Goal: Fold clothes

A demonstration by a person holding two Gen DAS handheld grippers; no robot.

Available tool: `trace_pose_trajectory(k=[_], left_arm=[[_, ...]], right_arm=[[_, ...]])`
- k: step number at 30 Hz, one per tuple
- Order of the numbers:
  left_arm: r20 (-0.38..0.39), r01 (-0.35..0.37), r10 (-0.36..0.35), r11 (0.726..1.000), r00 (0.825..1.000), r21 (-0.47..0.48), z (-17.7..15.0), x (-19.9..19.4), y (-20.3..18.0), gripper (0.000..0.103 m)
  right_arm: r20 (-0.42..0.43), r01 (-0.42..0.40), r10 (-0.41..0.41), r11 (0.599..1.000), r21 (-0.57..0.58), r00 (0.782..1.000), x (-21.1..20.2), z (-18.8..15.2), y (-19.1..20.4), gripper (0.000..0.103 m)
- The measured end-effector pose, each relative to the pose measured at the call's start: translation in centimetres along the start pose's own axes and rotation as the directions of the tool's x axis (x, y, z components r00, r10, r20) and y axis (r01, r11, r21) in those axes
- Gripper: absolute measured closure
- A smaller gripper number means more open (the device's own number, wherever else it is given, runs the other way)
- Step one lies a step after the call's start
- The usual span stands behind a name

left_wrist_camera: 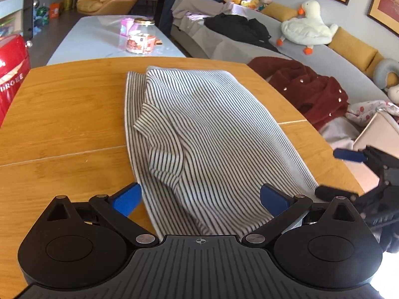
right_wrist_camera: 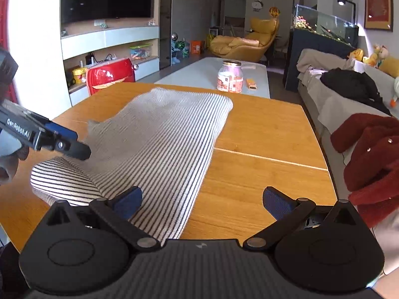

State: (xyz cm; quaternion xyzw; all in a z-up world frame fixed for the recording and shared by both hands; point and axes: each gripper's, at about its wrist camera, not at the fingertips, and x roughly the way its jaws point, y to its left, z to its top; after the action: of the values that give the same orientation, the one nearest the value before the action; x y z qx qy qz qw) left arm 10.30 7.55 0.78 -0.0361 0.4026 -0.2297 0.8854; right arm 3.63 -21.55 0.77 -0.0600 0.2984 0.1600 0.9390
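Note:
A black-and-white striped shirt [left_wrist_camera: 199,129] lies on the wooden table [left_wrist_camera: 62,114], folded lengthwise with a sleeve laid over its left side. My left gripper [left_wrist_camera: 200,200] is open just above the shirt's near end, with cloth between its blue fingertips but nothing held. In the right wrist view the shirt [right_wrist_camera: 159,139] fills the left half of the table [right_wrist_camera: 261,129]. My right gripper [right_wrist_camera: 202,203] stands open over the shirt's near right edge and bare wood. Each gripper shows in the other's view: the right one [left_wrist_camera: 341,174] at the table's right edge, the left one [right_wrist_camera: 74,140] over the shirt's left side.
A dark red fleece coat [left_wrist_camera: 306,89] hangs over the grey sofa [left_wrist_camera: 324,57] right of the table. Behind the wooden table stands a white table with a glass jar [right_wrist_camera: 230,76]. A red appliance [left_wrist_camera: 12,69] sits off the left edge.

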Motion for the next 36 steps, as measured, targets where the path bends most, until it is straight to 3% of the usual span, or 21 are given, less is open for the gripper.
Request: trace_pose_trajectory(k=[4, 9, 13, 15, 17, 18, 22, 28, 32, 36], left_arm=[[-0.009, -0.033, 0.034, 0.998, 0.999, 0.044, -2.0, -1.4, -0.9, 0.0], [-0.02, -0.061, 0.062, 0.997, 0.998, 0.04, -3.5, -1.3, -1.2, 0.0], [-0.012, -0.066, 0.067, 0.997, 0.998, 0.03, -3.5, -1.5, -1.0, 0.0], [-0.007, -0.07, 0.07, 0.997, 0.997, 0.033, -3.6, -1.6, -1.0, 0.0], [-0.004, -0.073, 0.074, 0.997, 0.997, 0.036, -3.7, -1.7, -1.0, 0.0], [-0.003, -0.076, 0.076, 0.996, 0.997, 0.037, -3.7, -1.7, -1.0, 0.0], [0.006, -0.102, 0.102, 0.994, 0.995, 0.046, -3.6, -2.2, -0.8, 0.0], [0.018, -0.132, 0.131, 0.99, 0.991, 0.058, -3.6, -3.0, -0.5, 0.0], [0.022, -0.135, 0.134, 0.989, 0.991, 0.06, -3.5, -3.1, -0.5, 0.0], [0.025, -0.14, 0.139, 0.988, 0.99, 0.07, -3.3, -3.2, -0.5, 0.0]], right_arm=[[-0.038, -0.058, 0.059, 0.998, 0.012, 0.998, 0.0, -0.3, 0.4, 0.0], [-0.079, -0.026, 0.026, 1.0, -0.001, 0.997, 0.4, -1.1, 1.0, 0.0], [0.009, 0.039, -0.038, 0.992, -0.118, 0.999, -1.0, 0.1, 2.7, 0.0], [0.063, 0.019, -0.011, 0.992, -0.124, 0.998, -1.7, 0.8, 3.4, 0.002], [0.092, -0.02, 0.031, 0.993, -0.118, 0.995, -2.1, 1.3, 3.9, 0.012], [0.083, -0.051, 0.061, 0.992, -0.111, 0.995, -1.8, 1.5, 4.1, 0.017], [-0.028, -0.064, 0.06, 0.987, -0.145, 0.998, 1.4, 0.3, 5.3, 0.018], [0.002, -0.058, 0.059, 0.986, -0.153, 0.998, 0.7, 0.4, 5.1, 0.017], [0.045, -0.158, 0.173, 0.959, -0.234, 0.984, -1.6, 0.3, 7.0, 0.02], [0.049, -0.233, 0.269, 0.899, -0.37, 0.962, -2.6, -0.3, 10.0, 0.024]])
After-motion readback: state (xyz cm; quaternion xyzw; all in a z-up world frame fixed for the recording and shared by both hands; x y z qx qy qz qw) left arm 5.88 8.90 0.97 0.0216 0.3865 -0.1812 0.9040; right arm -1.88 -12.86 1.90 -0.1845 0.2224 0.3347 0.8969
